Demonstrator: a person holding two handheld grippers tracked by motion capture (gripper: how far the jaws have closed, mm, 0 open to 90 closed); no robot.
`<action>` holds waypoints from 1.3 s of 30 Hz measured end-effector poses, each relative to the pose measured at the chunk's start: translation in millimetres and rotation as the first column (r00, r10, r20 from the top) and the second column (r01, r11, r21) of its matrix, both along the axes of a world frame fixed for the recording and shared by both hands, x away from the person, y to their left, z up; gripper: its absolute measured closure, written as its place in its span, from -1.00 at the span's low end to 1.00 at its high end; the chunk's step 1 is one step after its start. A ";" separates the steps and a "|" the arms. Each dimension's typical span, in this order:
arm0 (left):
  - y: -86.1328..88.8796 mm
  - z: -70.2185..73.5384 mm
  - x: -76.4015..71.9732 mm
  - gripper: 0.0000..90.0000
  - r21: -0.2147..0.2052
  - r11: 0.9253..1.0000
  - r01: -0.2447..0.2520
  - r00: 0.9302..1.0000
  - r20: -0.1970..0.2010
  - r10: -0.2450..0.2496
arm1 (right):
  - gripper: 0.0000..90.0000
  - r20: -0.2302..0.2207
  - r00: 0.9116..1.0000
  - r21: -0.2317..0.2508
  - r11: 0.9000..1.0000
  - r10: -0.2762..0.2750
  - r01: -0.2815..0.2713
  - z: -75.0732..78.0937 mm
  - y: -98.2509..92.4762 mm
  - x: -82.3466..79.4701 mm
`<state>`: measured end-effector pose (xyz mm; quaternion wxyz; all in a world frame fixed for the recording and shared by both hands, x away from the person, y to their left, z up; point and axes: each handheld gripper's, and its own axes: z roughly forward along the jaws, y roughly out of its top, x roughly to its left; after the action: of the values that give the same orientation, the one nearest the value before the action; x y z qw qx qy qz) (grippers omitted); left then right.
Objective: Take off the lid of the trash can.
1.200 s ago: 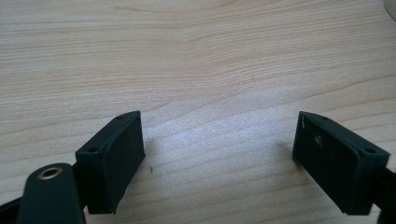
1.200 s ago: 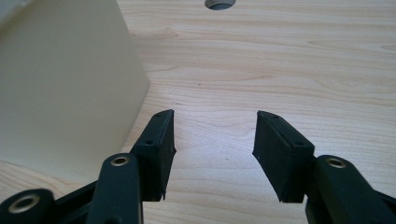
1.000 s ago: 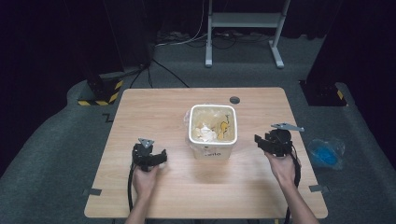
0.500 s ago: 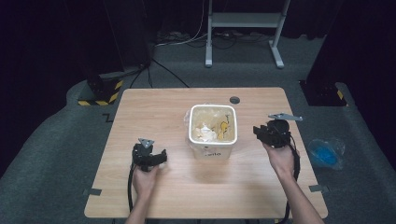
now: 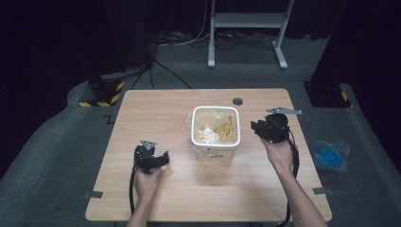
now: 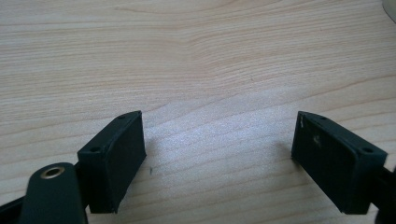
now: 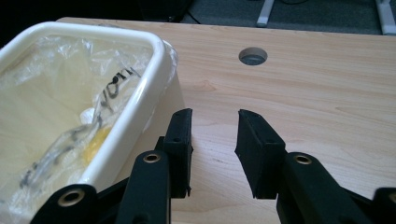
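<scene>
left gripper point(image 5: 163, 158): black two-jaw tool, person's left hand point(image 5: 146, 182) at 7 o'clock in the high view, jaws wide apart, nothing between, pointing toward 3 o'clock | right gripper point(image 5: 255, 127): black two-jaw tool, right hand point(image 5: 280, 153) at 4 o'clock, jaws just narrowed, part-open, nothing between, pointing toward 9 o'clock

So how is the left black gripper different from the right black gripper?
The left black gripper has its jaws spread wide over bare wooden table; the right black gripper has its jaws closer together, having just been closing, with nothing between them. The left one sits low, away from the white plastic bin; the right one is raised beside the bin's rim. Both are empty and each is held in a hand.
</scene>
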<state>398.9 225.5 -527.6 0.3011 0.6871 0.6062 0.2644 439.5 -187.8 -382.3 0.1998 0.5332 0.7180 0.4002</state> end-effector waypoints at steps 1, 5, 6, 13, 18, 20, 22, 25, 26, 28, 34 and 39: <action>0.0 0.0 0.0 -0.61 0.000 1.000 0.000 1.000 0.000 0.000 | 0.46 0.000 1.000 0.003 1.000 0.000 0.000 0.8 0.6 0.9; 0.1 0.1 0.0 -0.61 0.002 1.000 0.001 1.000 0.000 -0.001 | 0.47 -0.002 1.000 0.009 1.000 -0.003 0.003 3.6 2.8 4.1; 0.1 0.0 0.0 -0.61 0.002 1.000 0.001 1.000 0.000 -0.001 | 0.47 -0.002 1.000 0.011 1.000 -0.002 0.002 4.8 3.5 4.8; -0.1 0.0 0.1 -0.60 0.002 1.000 0.000 1.000 0.001 0.000 | 0.48 0.008 1.000 0.016 1.000 0.007 -0.007 11.3 11.1 7.2; -0.1 0.0 0.1 -0.60 0.002 1.000 0.000 1.000 0.001 0.000 | 0.47 0.005 1.000 0.012 1.000 0.009 -0.010 11.7 18.3 9.5; -0.1 0.0 0.1 -0.60 0.002 1.000 0.000 1.000 0.001 0.000 | 0.47 0.003 1.000 0.011 1.000 0.010 -0.010 12.5 21.1 10.2; -0.2 0.0 0.1 -0.60 0.000 1.000 0.000 1.000 0.001 0.000 | 0.47 0.005 1.000 0.007 1.000 0.015 -0.015 14.7 25.5 11.5; -0.1 0.1 0.0 -0.60 0.003 1.000 0.001 1.000 0.001 -0.001 | 0.47 0.010 1.000 0.008 1.000 0.016 -0.016 18.3 32.4 14.2; -0.2 0.1 0.0 -0.60 0.003 1.000 0.000 1.000 0.001 0.000 | 0.47 0.010 1.000 0.005 1.000 0.015 -0.015 18.8 34.2 15.0; -0.2 0.1 0.0 -0.60 0.003 1.000 0.000 1.000 0.001 0.000 | 0.47 0.004 1.000 -0.003 1.000 0.014 -0.014 19.6 39.7 17.4; -0.1 0.1 0.0 -0.60 0.003 1.000 0.001 1.000 0.001 -0.001 | 0.47 -0.013 1.000 -0.029 1.000 0.007 -0.008 19.1 49.9 21.8; -0.2 0.0 0.1 -0.60 0.000 1.000 -0.001 1.000 0.001 0.001 | 0.46 -0.021 1.000 -0.063 0.998 -0.004 0.002 17.6 56.3 25.8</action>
<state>399.0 225.3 -527.6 0.3014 0.6865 0.6064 0.2649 465.2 -131.5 -364.7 0.2096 0.5319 0.7316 0.3714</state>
